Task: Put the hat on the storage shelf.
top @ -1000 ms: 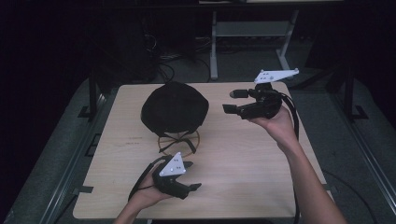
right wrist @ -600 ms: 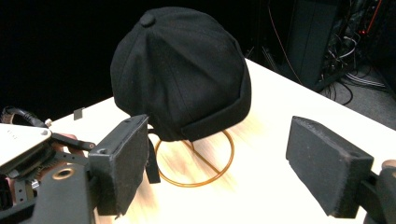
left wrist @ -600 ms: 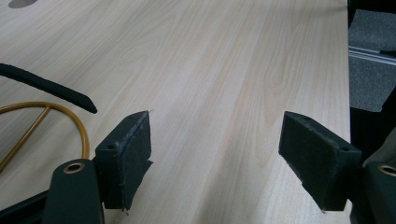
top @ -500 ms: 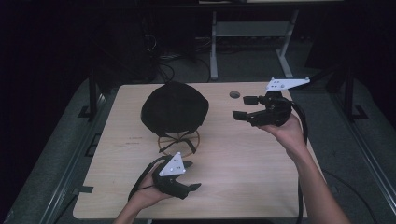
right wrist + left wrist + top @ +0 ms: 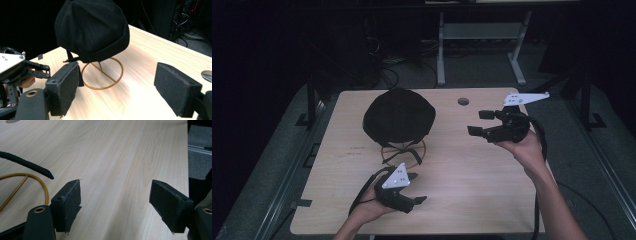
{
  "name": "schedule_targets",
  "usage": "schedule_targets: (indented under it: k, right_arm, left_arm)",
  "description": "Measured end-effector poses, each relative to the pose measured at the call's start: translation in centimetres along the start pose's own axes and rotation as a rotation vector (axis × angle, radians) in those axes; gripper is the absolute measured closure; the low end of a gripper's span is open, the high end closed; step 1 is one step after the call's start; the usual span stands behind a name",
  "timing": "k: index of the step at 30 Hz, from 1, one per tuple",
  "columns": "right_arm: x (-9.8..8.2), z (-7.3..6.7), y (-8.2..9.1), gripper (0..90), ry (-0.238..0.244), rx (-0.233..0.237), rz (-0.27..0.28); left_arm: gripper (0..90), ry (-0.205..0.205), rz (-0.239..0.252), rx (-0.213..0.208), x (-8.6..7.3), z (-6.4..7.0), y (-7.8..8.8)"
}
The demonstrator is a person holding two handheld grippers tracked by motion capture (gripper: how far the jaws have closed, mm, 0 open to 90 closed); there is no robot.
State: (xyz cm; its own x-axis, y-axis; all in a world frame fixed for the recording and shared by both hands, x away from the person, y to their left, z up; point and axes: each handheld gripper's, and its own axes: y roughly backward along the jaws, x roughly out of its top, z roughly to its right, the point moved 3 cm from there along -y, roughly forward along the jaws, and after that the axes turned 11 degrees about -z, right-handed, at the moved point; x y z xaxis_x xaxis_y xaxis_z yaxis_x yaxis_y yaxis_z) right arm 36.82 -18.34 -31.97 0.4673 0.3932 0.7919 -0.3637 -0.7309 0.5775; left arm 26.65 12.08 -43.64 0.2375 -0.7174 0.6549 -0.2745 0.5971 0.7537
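— What is hidden ahead of the right claw?
— The upright of the wire stand is covered by the black cap.
— And beside the left claw?
— The stand's ring and a black strap are cut off by the picture's edge.

A pale wooden table stands on grey floor in a dark room, cables behind it.
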Motion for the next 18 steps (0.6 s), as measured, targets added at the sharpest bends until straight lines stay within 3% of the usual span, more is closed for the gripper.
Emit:
schedule_targets:
  k: [18]
  right_arm:
    - [-2.7, 0.5, 0.4, 16.6, -0.028, -0.014, -0.014]
  left_arm:
    - [25.1, 0.002, 0.002, -0.001, 0.0, 0.0, -0.1]
